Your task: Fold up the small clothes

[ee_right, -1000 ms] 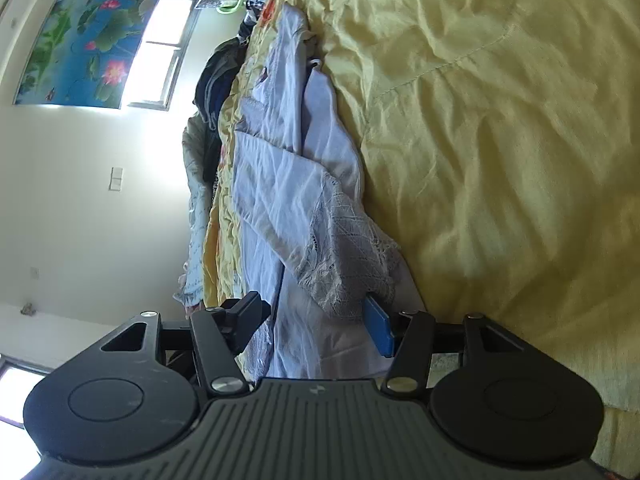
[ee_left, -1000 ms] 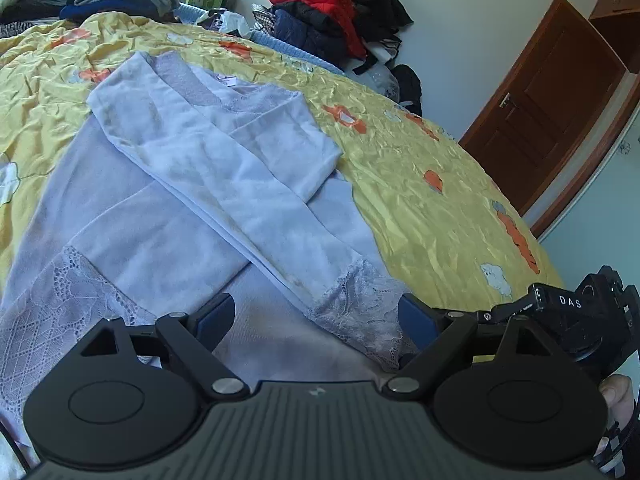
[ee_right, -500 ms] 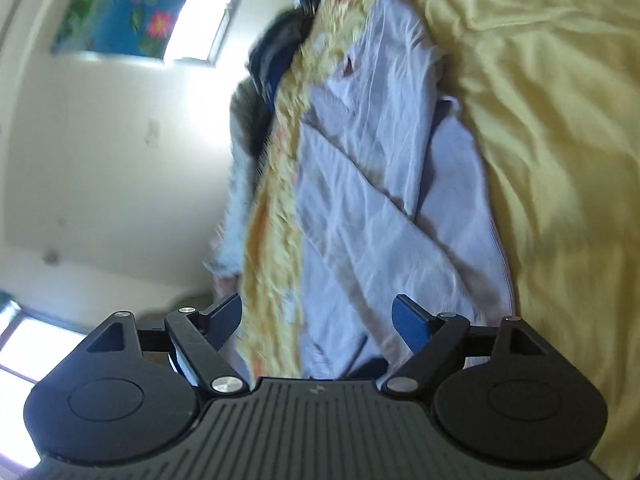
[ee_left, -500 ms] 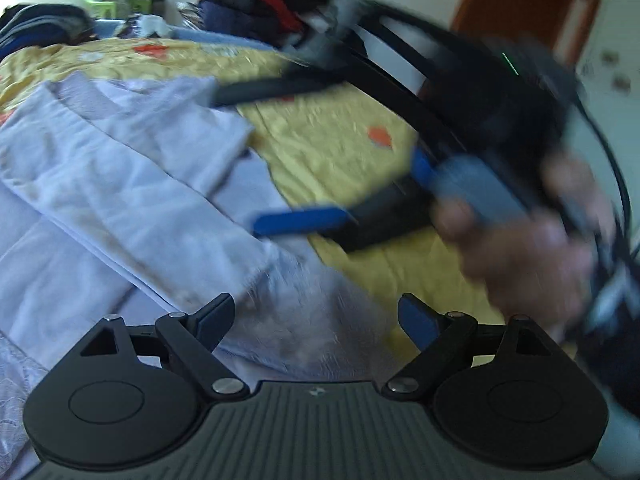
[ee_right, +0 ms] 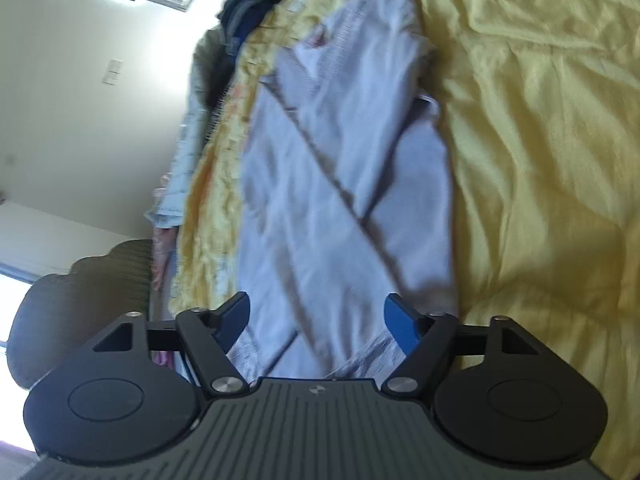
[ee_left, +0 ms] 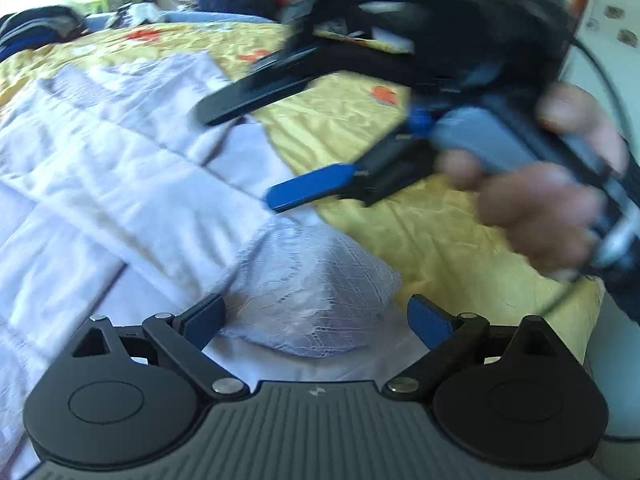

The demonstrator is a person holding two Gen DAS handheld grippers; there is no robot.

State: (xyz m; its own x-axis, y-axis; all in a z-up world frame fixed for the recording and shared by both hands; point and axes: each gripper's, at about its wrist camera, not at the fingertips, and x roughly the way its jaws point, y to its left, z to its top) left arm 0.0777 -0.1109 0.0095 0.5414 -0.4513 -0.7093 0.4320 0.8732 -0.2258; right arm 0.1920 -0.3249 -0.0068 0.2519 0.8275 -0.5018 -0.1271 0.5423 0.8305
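Both tools (ee_left: 316, 316) (ee_right: 316, 316) spread — lilac garment (ee_left: 120, 184), yellow bedspread (ee_left: 420, 240)

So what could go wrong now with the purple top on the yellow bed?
The pale lilac lace-trimmed top has a lace cuff bunched up between the open left gripper fingers; its holes could snag. The right gripper, also open, hangs close over the folded sleeve and might drag it crooked across the yellow bedspread.
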